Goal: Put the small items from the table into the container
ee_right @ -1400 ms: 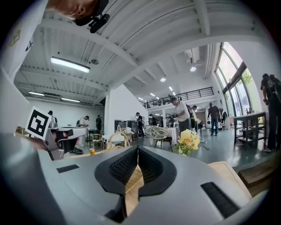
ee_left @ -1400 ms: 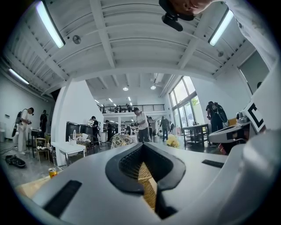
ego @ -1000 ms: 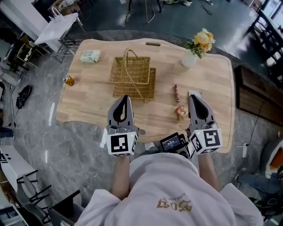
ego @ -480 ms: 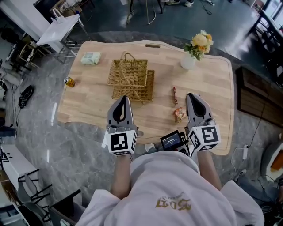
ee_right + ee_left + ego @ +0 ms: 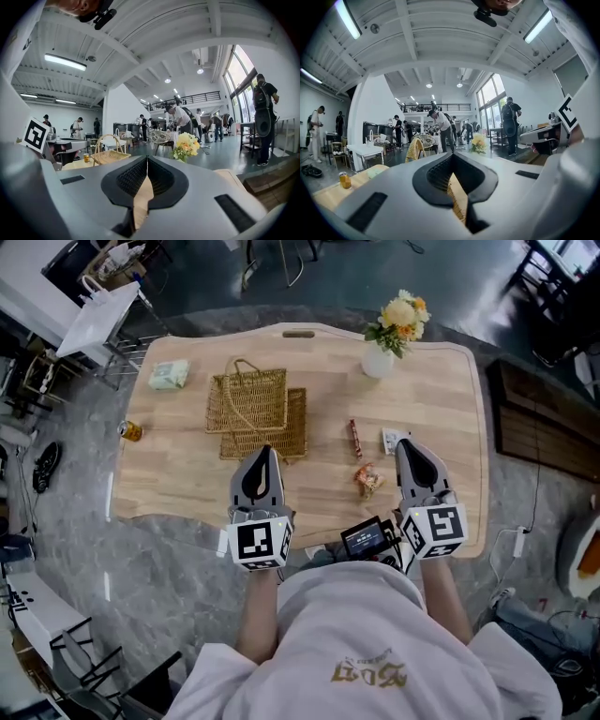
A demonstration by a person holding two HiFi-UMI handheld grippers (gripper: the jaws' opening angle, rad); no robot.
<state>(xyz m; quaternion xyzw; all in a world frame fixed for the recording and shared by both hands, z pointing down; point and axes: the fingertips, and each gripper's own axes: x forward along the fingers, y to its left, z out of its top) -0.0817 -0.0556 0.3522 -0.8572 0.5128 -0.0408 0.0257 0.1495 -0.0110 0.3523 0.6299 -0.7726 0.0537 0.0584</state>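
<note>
A woven basket (image 5: 255,412) with a looped handle lies on the wooden table (image 5: 441,390). Right of it lie a candy bar (image 5: 355,438), a small white packet (image 5: 393,439) and a crumpled snack packet (image 5: 367,480). A green packet (image 5: 169,374) and a can (image 5: 130,430) sit at the left. My left gripper (image 5: 264,452) is shut and empty, its tip at the basket's near edge. My right gripper (image 5: 410,446) is shut and empty, just right of the white packet. The basket (image 5: 109,155) also shows in the right gripper view.
A white vase of yellow flowers (image 5: 382,345) stands at the table's far edge, right of centre. A phone-like device (image 5: 363,540) sits between my arms. Beyond the table are a grey floor, a white side table (image 5: 94,310) and several people (image 5: 180,117).
Both grippers have shifted right relative to the table. The white packet, hidden under the right gripper before, now shows beside its tip. Both stay shut.
</note>
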